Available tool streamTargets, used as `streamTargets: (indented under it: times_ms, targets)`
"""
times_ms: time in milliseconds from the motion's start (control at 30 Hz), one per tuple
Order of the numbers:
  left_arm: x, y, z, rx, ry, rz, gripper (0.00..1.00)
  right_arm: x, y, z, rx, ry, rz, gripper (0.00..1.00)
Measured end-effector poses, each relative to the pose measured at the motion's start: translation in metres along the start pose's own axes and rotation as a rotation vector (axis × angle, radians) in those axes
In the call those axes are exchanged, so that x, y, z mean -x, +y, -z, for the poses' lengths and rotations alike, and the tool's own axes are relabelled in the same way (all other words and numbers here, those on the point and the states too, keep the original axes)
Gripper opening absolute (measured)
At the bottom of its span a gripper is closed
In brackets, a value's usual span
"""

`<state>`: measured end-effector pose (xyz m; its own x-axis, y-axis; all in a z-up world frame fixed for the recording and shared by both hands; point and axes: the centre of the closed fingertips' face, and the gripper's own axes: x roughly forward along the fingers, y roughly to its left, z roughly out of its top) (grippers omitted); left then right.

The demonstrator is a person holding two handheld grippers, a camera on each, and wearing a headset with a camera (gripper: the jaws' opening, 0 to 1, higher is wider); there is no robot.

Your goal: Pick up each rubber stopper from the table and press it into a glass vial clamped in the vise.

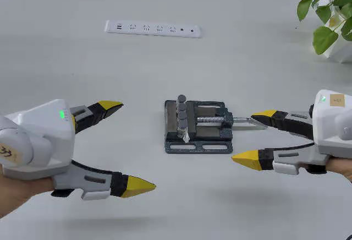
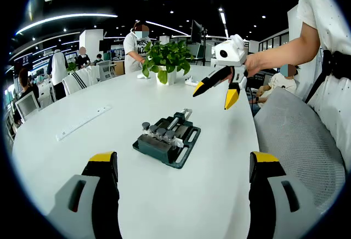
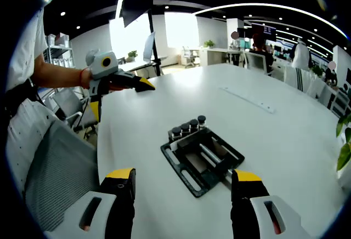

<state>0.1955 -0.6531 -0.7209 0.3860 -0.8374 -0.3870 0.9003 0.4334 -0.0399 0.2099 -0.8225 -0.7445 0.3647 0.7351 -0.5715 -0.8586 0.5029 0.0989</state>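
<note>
Vials point(image 1: 181, 116), dark-topped, stand in a row clamped in the vise point(image 1: 204, 141) mid-table point(image 1: 82, 69). Left hand-held gripper point(image 1: 132, 145) and right hand-held gripper point(image 1: 246, 136) flank it, both wide open, empty.

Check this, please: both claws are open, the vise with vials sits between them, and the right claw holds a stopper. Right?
Not fully. The right claw holds nothing: the head view shows it open and empty. The rest stands: the left claw is open too, and the vise with vials sits between them.
</note>
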Motion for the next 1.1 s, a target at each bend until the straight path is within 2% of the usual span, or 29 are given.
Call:
streamTargets:
  times_ms: [133, 400, 567, 1100]
  targets:
    - [-0.001, -0.001, 0.002, 0.003, 0.01, -0.01, 0.99, 0.002, 0.004, 0.003, -0.004, -0.041, -0.004, 0.8]
    - [0.0, 0.001, 0.014, 0.032, 0.029, -0.033, 0.99, 0.003, 0.002, 0.008, -0.024, -0.09, 0.009, 0.88]
    - [0.002, 0.003, 0.019, 0.042, 0.039, -0.043, 0.99, 0.002, 0.002, 0.007, -0.031, -0.104, 0.008, 0.87]
    - [0.0, 0.009, 0.018, 0.034, 0.046, -0.037, 0.99, 0.0, 0.004, -0.002, -0.032, -0.128, 0.006, 0.88]
